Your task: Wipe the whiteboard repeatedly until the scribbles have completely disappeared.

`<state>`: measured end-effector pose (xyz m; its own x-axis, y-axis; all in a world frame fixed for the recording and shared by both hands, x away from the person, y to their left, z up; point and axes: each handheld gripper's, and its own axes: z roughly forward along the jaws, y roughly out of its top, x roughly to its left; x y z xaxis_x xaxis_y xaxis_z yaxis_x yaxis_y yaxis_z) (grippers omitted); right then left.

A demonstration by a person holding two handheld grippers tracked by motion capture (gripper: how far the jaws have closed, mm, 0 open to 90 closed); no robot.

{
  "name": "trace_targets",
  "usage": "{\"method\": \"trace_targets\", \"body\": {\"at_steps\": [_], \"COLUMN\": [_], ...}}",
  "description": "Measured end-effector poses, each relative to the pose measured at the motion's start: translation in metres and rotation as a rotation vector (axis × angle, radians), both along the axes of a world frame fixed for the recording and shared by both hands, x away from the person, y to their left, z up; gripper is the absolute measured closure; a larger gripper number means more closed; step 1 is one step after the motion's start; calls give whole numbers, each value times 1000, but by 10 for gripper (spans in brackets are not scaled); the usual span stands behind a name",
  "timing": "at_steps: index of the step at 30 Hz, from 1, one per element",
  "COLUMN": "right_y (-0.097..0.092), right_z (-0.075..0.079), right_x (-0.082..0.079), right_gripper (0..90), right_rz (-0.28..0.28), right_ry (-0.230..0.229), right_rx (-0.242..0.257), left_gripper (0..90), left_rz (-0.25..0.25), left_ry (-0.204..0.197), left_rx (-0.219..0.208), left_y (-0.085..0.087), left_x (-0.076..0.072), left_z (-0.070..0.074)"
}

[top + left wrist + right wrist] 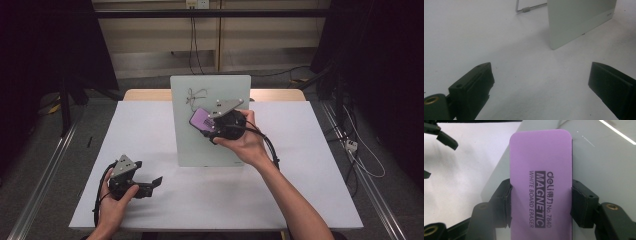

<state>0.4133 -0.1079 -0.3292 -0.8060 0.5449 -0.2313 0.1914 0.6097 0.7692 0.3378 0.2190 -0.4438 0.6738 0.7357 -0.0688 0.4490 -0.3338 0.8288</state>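
Purple foam-backed whiteboard eraser (540, 187) is clamped across its width between the jaws of the right gripper (541, 202), its far end projecting ahead of the pads toward the upright whiteboard (210, 145). It is judged light, fairly stiff and slightly compressible; the long edges are the proper hold. The left gripper (540, 87) is held wide open and empty over the table (474, 37).
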Motion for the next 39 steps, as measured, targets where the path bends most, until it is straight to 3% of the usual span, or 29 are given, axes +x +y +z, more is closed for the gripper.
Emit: {"method": "trace_targets", "body": {"at_steps": [8, 11, 15, 20, 30, 34, 39], "right_y": [5, 3, 2, -9, -15, -8, 9], "right_z": [2, 8, 18, 34, 62, 56, 37], "right_x": [2, 4, 7, 13, 19, 19, 14], "right_gripper": [421, 421, 421, 421, 421, 421, 421], "right_rz": [12, 1, -12, -42, -93, -80, -40], "right_ry": [5, -6, -25, -40, -87, -84, -70], "right_rx": [9, 44, 45, 91, 97, 72, 33], "left_gripper": [57, 57, 57, 57, 57, 57, 57], "left_rz": [0, -2, -3, -1, -5, -6, -5], "left_ry": [1, 0, 0, -2, -1, 3, -1], "left_rx": [-2, 0, -3, -2, 5, 2, 1], "left_y": [1, 1, 1, 1, 1, 0, 0], "left_x": [0, 0, 0, 0, 1, 0, 0], "left_z": [0, 0, 0, 0, 0, -1, 0]}}
